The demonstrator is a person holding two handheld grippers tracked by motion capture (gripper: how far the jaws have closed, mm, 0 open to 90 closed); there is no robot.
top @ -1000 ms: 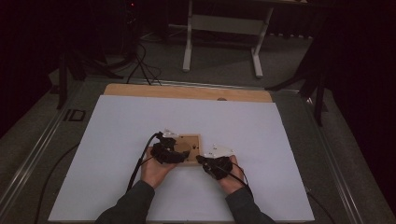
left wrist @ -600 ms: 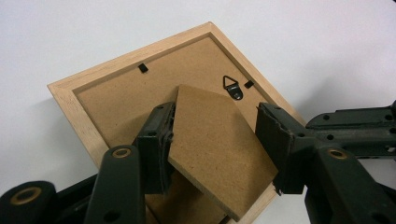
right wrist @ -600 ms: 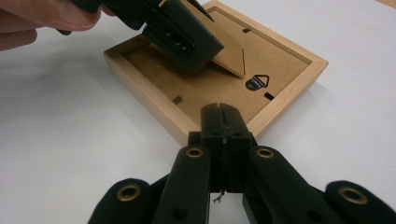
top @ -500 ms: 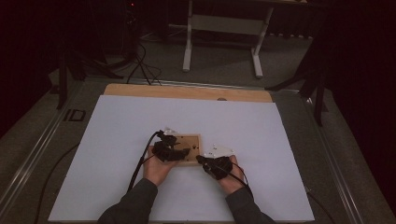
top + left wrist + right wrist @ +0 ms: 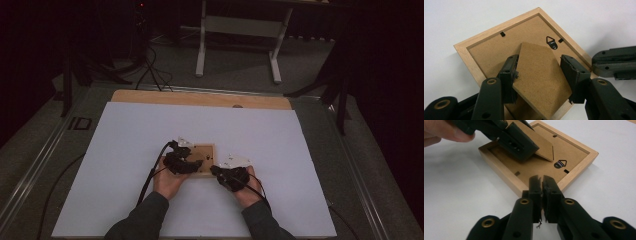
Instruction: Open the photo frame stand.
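both tongs sit at the near middle of the white worktop [image 5: 125,150], over a wooden picture frame [image 5: 471,53] that lies face down with its brown backing up. round it the sheet is bare; a strip of wood shows along the worktop's far edge, and a white stand [image 5: 240,30] sits on the floor well beyond. on the frame's back you have a small metal hanger [image 5: 552,42] near the far rail and little black tabs [image 5: 502,33] along the inner edge.

your left tongs [image 5: 540,68] straddle the frame's fold-out stand [image 5: 540,75], a brown board flap that is tilted up off the backing. the jaws have just been closing with the flap between them; the left jaw is at the flap's edge, while the right jaw seems just clear of it, so the grip isn't firm.

your right tongs [image 5: 541,188] are nearly together, with a thin slit between the jaws and nothing in it, having just been opening slightly. they point at the frame's near rail, tips over or at its edge; i can't tell whether they touch.
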